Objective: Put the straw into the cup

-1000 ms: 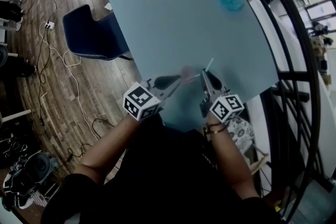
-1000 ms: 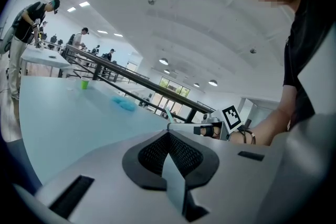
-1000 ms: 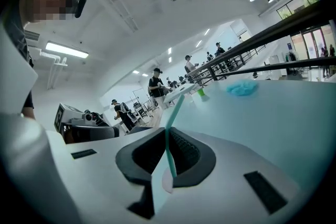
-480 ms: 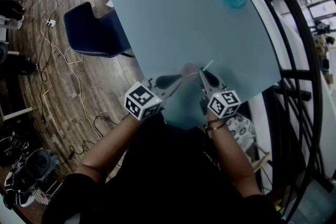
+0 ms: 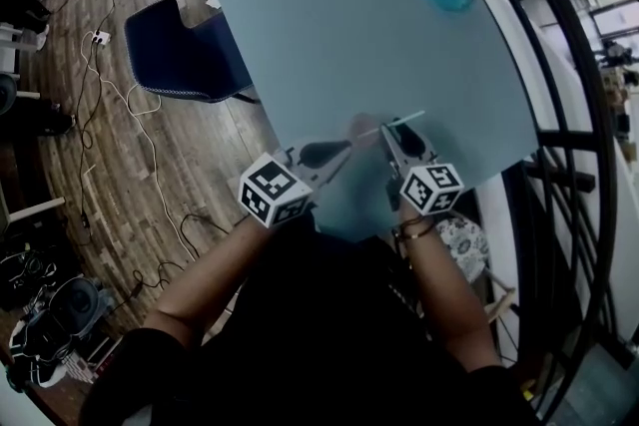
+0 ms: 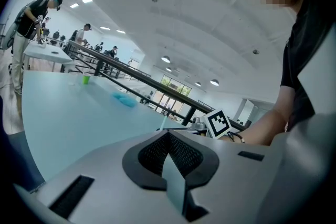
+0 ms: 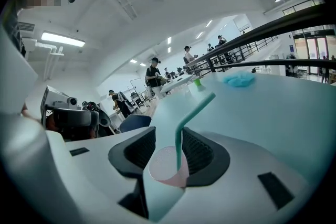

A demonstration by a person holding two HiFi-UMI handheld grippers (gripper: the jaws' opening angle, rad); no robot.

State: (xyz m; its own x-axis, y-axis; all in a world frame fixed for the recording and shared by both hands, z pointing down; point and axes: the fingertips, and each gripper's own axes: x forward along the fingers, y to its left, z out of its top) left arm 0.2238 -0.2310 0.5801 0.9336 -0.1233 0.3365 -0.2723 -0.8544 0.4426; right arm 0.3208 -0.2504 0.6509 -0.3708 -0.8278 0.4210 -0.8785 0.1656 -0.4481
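- Task item: the straw (image 7: 178,139) stands in the cup (image 7: 168,166), lower end inside, with the bent top leaning over the rim towards the far side of the table (image 5: 329,15).
- Cup position: upright on the near part of the table, just ahead of both grippers.
- Right gripper (image 7: 169,131): the jaws have just been opening and now stand apart. Cup and straw sit between them, and neither pad presses on either item.
- Left gripper (image 6: 169,134): the jaws appear to be together at the tips, with only a thin table-coloured sliver showing behind them. Nothing can be seen held, but the cup is hidden from this view, so contact with it cannot be ruled out.
- Head view: the left gripper (image 5: 344,145) points at the cup (image 5: 360,126) from the left. The right gripper (image 5: 391,137) lies just beside the straw (image 5: 399,123).
- Step in hand: release. Insertion looks complete, and the task is judged to be all but done.
- Next move: draw the right gripper straight back along its own axis with the jaws kept wide.
- Caution: the cup is likely light, so a pad catching the straw's bent top could tip it.
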